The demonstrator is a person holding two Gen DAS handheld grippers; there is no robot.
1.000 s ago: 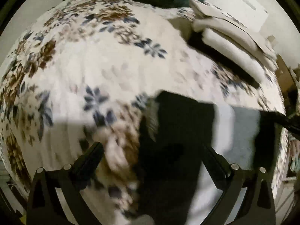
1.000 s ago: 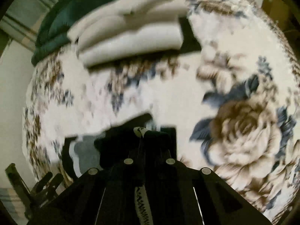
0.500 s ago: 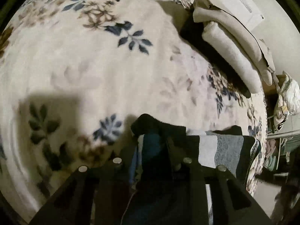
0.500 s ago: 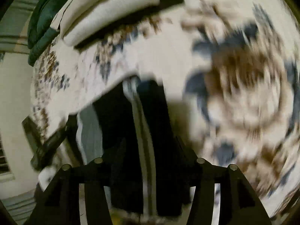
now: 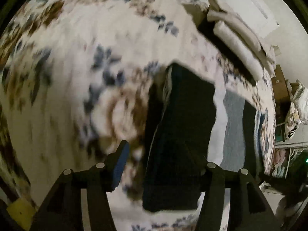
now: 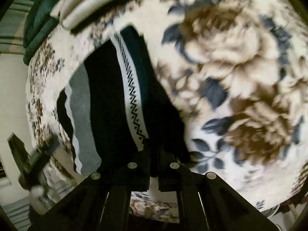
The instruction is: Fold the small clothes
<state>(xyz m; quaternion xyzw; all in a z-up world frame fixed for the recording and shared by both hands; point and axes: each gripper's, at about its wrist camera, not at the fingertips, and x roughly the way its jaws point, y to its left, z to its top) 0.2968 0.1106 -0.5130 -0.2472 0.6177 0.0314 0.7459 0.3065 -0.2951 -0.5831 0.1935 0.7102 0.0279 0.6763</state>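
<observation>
A small dark knit garment [image 5: 181, 127] with white and grey stripes lies on a floral blanket [image 5: 77, 61]. In the left wrist view my left gripper [image 5: 163, 154] is open, its jaws spread wide over the garment's left part, with the blue pad of the left finger [image 5: 120, 165] showing. In the right wrist view the garment [image 6: 107, 100] shows a white zigzag band [image 6: 132, 100]. My right gripper [image 6: 154, 165] is shut on the garment's near edge. The left gripper shows blurred at the left edge [image 6: 28, 157].
Folded beige clothes [image 5: 238, 38] lie stacked at the far side of the blanket, over a dark green item [image 6: 38, 21]. The stack also shows in the right wrist view [image 6: 92, 5]. Room clutter [image 5: 296, 104] stands beyond the bed's right edge.
My left gripper was shut on the garment half a second ago and is now open and drawn back. My right gripper has shut on the garment's edge, which lies stretched out.
</observation>
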